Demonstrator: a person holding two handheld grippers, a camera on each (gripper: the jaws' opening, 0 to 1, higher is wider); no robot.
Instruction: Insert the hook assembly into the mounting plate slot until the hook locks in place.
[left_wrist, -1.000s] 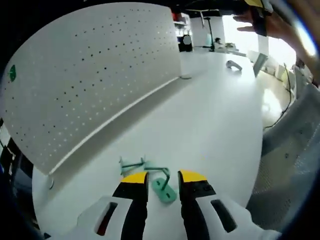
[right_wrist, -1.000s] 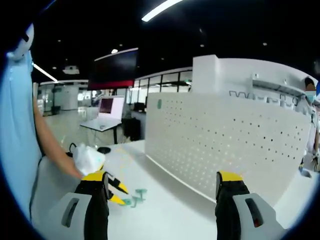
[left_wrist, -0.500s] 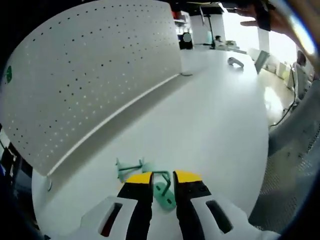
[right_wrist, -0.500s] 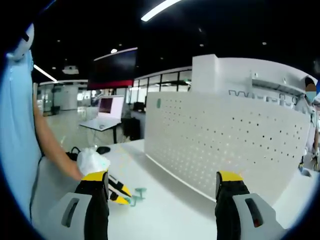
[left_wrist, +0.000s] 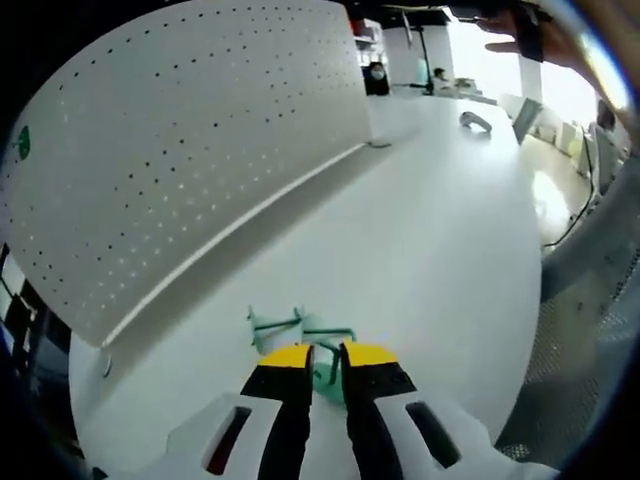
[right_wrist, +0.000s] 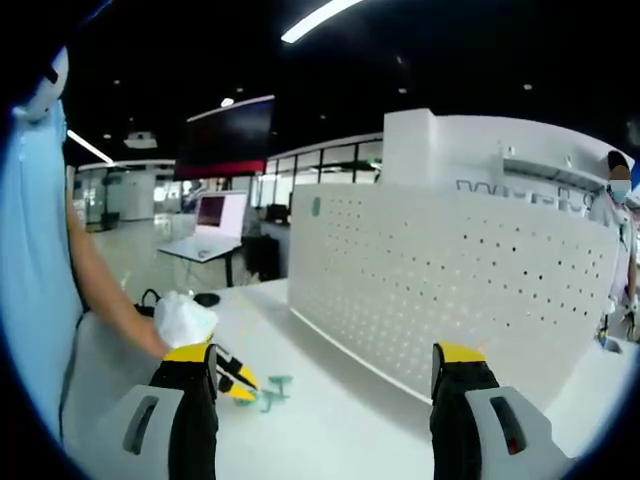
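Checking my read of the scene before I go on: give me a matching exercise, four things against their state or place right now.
Things:
1. left tool
2. right tool
3. green hook
4. pegboard

States or places:
A. standing upright along the far edge of the white table
B. jaws wide apart, holding nothing
C. jaws nearly together around a green piece
D. low on the table, between two yellow-tipped jaws

Pairs: 1-C, 2-B, 3-D, 4-A
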